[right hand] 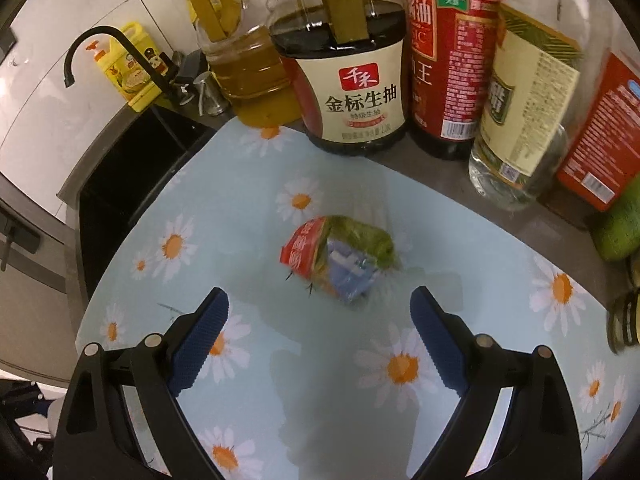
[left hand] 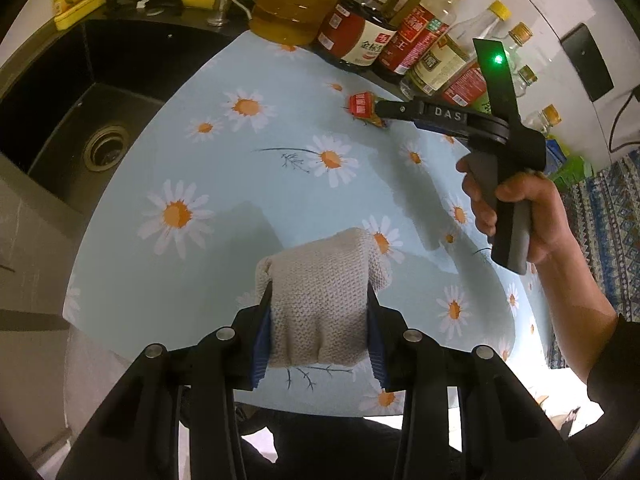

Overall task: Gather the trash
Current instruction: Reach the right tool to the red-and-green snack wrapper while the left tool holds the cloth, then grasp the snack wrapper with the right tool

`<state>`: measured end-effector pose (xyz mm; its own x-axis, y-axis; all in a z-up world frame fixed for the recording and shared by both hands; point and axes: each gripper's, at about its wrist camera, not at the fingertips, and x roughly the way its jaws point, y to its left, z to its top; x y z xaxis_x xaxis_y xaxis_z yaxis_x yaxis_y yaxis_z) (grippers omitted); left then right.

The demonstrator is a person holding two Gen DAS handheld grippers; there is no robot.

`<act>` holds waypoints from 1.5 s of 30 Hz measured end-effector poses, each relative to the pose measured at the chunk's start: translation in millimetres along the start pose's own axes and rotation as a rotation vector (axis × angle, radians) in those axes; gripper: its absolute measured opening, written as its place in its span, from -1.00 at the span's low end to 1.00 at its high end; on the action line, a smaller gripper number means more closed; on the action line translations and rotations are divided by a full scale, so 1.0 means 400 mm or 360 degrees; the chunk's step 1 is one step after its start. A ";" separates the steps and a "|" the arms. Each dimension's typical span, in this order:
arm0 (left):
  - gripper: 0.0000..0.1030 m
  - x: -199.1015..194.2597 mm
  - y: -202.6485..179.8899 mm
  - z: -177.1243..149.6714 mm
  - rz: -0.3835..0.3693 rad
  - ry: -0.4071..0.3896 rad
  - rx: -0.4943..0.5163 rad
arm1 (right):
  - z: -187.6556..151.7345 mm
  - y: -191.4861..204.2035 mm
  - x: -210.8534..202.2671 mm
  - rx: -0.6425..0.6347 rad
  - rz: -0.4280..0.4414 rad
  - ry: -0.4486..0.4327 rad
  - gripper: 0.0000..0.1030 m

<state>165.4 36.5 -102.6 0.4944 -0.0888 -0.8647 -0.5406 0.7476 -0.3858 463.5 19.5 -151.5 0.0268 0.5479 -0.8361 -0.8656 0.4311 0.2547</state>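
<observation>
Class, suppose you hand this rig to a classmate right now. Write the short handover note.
Left gripper: shut on a knitted cloth, held over the daisy mat.
Right gripper: open, empty, aimed at the crumpled wrapper.
Wrapper lies on the mat in front of the sauce bottles, not yet touched.
Done: cloth in hand. Left: grab the wrapper and bin it; no bin in view.

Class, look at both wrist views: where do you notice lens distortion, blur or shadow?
Left wrist view: the fisheye bends the daisy tablecloth edge into a curve, and the knitted cloth in the left tongs looks sharp. Right wrist view: the crumpled wrapper is slightly smeared, the bottles bulge outward, and soft tong shadows fall on the cloth.
</observation>
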 end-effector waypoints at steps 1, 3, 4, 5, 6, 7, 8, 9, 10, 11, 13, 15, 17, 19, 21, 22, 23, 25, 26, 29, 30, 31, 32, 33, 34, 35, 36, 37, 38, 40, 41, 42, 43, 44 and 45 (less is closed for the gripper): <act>-0.26 0.000 0.002 -0.003 0.0001 0.0004 -0.0010 | 0.004 -0.001 0.007 -0.0004 -0.0008 0.0004 0.77; -0.26 0.005 0.005 -0.005 0.0002 0.0016 -0.0029 | 0.013 -0.001 0.026 -0.0020 -0.0023 0.0013 0.77; -0.26 0.007 0.006 -0.006 0.0006 0.0022 -0.0035 | 0.017 -0.002 0.033 -0.0025 -0.0033 0.0016 0.77; -0.26 0.009 0.005 -0.006 0.0006 0.0029 -0.0038 | 0.020 -0.003 0.038 -0.0025 -0.0033 0.0015 0.77; -0.26 0.010 0.003 -0.006 0.0005 0.0032 -0.0038 | 0.023 -0.003 0.043 -0.0027 -0.0033 0.0014 0.77; -0.26 0.011 0.002 -0.006 0.0005 0.0034 -0.0041 | 0.026 -0.003 0.049 -0.0031 -0.0042 0.0019 0.77; -0.26 0.011 0.001 -0.005 0.0002 0.0035 -0.0041 | 0.030 -0.001 0.057 -0.0040 -0.0049 0.0025 0.77; -0.26 0.011 -0.001 -0.004 0.0001 0.0035 -0.0039 | 0.031 0.000 0.060 -0.0048 -0.0057 0.0026 0.75; -0.26 0.011 -0.003 -0.003 0.0002 0.0033 -0.0035 | 0.034 0.002 0.066 -0.0056 -0.0068 0.0035 0.65; -0.26 0.011 -0.004 -0.002 0.0003 0.0036 -0.0034 | 0.036 0.003 0.070 -0.0059 -0.0074 0.0046 0.55; -0.26 0.010 -0.004 -0.002 0.0003 0.0038 -0.0030 | 0.039 0.006 0.080 -0.0067 -0.0087 0.0055 0.51; -0.26 0.012 -0.001 0.000 0.0008 0.0043 -0.0032 | 0.040 0.014 0.086 -0.0095 -0.0119 0.0050 0.50; -0.26 0.012 0.001 0.000 0.0006 0.0047 -0.0039 | 0.041 0.021 0.090 -0.0122 -0.0144 0.0047 0.44; -0.26 0.015 0.001 0.002 0.0004 0.0052 -0.0040 | 0.042 0.023 0.094 -0.0132 -0.0162 0.0043 0.42; -0.26 0.017 0.000 0.004 0.0001 0.0057 -0.0040 | 0.046 0.024 0.096 -0.0137 -0.0173 0.0038 0.36; -0.26 0.019 0.000 0.005 -0.0003 0.0059 -0.0038 | 0.047 0.024 0.098 -0.0133 -0.0169 0.0035 0.34; -0.26 0.020 0.001 0.007 -0.0006 0.0061 -0.0037 | 0.047 0.025 0.098 -0.0135 -0.0170 0.0032 0.30; -0.26 0.023 0.000 0.008 -0.0007 0.0067 -0.0033 | 0.049 0.028 0.099 -0.0143 -0.0163 0.0026 0.26; -0.26 0.024 0.000 0.009 -0.0010 0.0068 -0.0029 | 0.048 0.028 0.097 -0.0146 -0.0159 0.0022 0.22; -0.26 0.026 0.002 0.010 -0.0013 0.0070 -0.0022 | 0.048 0.032 0.083 -0.0161 -0.0145 -0.0002 0.01; -0.26 0.025 0.002 0.009 -0.0013 0.0070 -0.0021 | 0.045 0.031 0.077 -0.0167 -0.0141 -0.0004 -0.03; -0.26 0.026 0.002 0.009 -0.0014 0.0070 -0.0018 | 0.044 0.034 0.079 -0.0176 -0.0148 0.0003 -0.18; -0.26 0.026 0.003 0.010 -0.0014 0.0070 -0.0017 | 0.042 0.035 0.078 -0.0181 -0.0149 -0.0004 -0.18; -0.26 0.026 0.002 0.009 -0.0016 0.0072 -0.0014 | 0.041 0.036 0.079 -0.0182 -0.0145 -0.0007 -0.18; -0.26 0.026 0.001 0.009 -0.0015 0.0073 -0.0011 | 0.041 0.035 0.079 -0.0176 -0.0130 -0.0006 -0.18; -0.26 0.026 0.001 0.008 -0.0015 0.0074 -0.0009 | 0.041 0.034 0.080 -0.0166 -0.0112 -0.0005 -0.20; -0.26 0.025 0.002 0.008 -0.0017 0.0074 -0.0009 | 0.042 0.033 0.081 -0.0145 -0.0079 -0.0001 -0.20; -0.26 0.025 0.003 0.007 -0.0016 0.0075 -0.0009 | 0.042 0.031 0.082 -0.0129 -0.0054 0.0003 -0.22; -0.26 0.026 0.003 0.007 -0.0013 0.0078 -0.0009 | 0.041 0.030 0.081 -0.0119 -0.0036 0.0008 -0.23; -0.26 0.026 0.004 0.005 -0.0013 0.0078 -0.0015 | 0.036 0.032 0.076 -0.0116 -0.0010 0.0010 -0.25; -0.26 0.026 0.004 0.003 -0.0013 0.0078 -0.0019 | 0.033 0.034 0.073 -0.0119 -0.0005 0.0010 -0.26; -0.26 0.025 0.004 0.002 -0.0014 0.0076 -0.0021 | 0.028 0.036 0.070 -0.0119 0.0001 0.0011 -0.26; -0.26 0.026 0.005 0.001 -0.0015 0.0075 -0.0024 | 0.024 0.037 0.066 -0.0118 0.0010 0.0011 -0.31; -0.26 0.026 0.007 -0.001 -0.0015 0.0074 -0.0029 | 0.020 0.038 0.059 -0.0112 0.0024 0.0003 -0.40; -0.26 0.026 0.008 -0.002 -0.0017 0.0073 -0.0031 | 0.015 0.038 0.051 -0.0107 0.0027 -0.0004 -0.42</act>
<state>168.4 37.6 -113.2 0.4688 -0.1269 -0.8741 -0.5489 0.7335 -0.4009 453.9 41.6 -161.7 0.0130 0.5563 -0.8309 -0.8976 0.3727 0.2354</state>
